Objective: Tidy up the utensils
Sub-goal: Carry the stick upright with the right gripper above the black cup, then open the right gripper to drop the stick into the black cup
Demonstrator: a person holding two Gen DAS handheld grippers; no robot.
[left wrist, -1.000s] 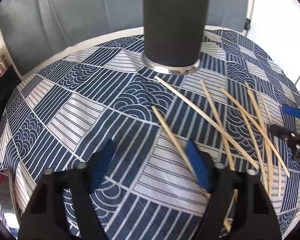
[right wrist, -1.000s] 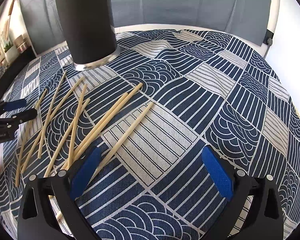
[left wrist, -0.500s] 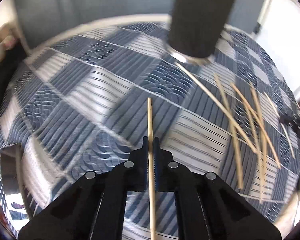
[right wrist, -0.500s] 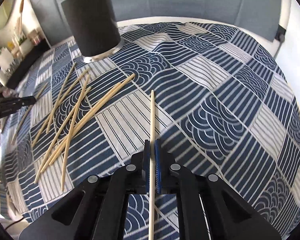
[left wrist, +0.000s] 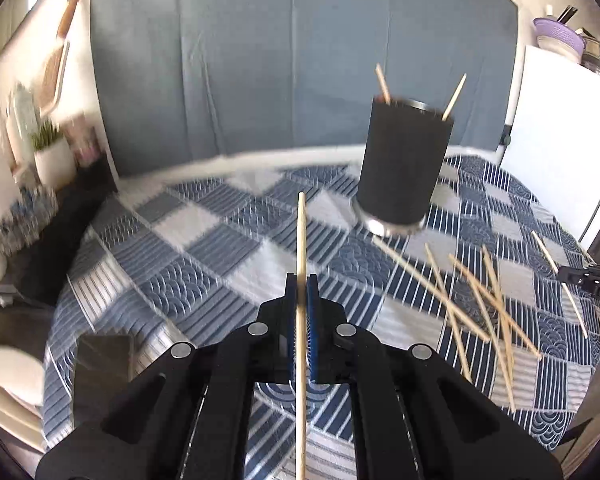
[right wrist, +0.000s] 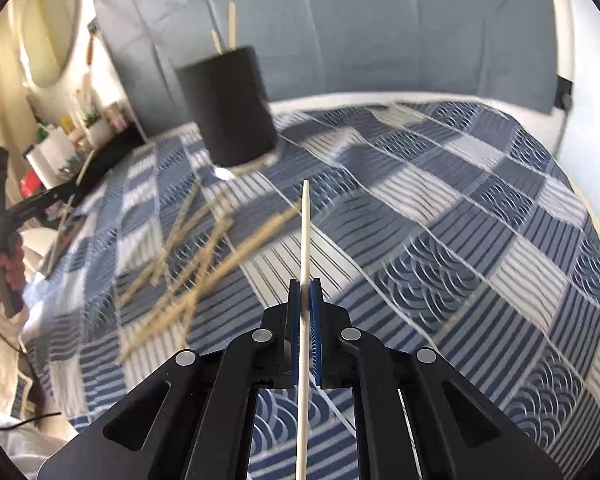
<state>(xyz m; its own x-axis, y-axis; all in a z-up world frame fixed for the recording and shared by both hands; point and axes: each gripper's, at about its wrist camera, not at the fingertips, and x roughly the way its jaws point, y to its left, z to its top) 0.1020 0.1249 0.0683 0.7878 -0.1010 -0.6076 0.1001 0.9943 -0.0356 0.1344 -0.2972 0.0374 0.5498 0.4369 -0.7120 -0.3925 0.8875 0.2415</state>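
Note:
My left gripper (left wrist: 300, 280) is shut on a wooden chopstick (left wrist: 300, 236) and holds it above the table, pointing forward. My right gripper (right wrist: 305, 284) is shut on another chopstick (right wrist: 305, 232), also lifted. A black cylindrical holder (left wrist: 402, 164) stands at the back of the table with two chopsticks (left wrist: 454, 96) sticking out; it also shows in the right wrist view (right wrist: 228, 108). Several loose chopsticks (left wrist: 480, 300) lie on the cloth to the right of the left gripper and to the left of the right gripper (right wrist: 188, 264).
A blue and white patterned cloth (right wrist: 460, 240) covers the round table. A dark flat object (left wrist: 100, 376) lies at its left edge. A shelf with a potted plant (left wrist: 54, 152) stands at the left. The other gripper shows at the frame edge (left wrist: 592, 280).
Both grippers were open over the table one second ago, then each shut on a chopstick. Both have since lifted and tilted up, so the holder now sits farther off.

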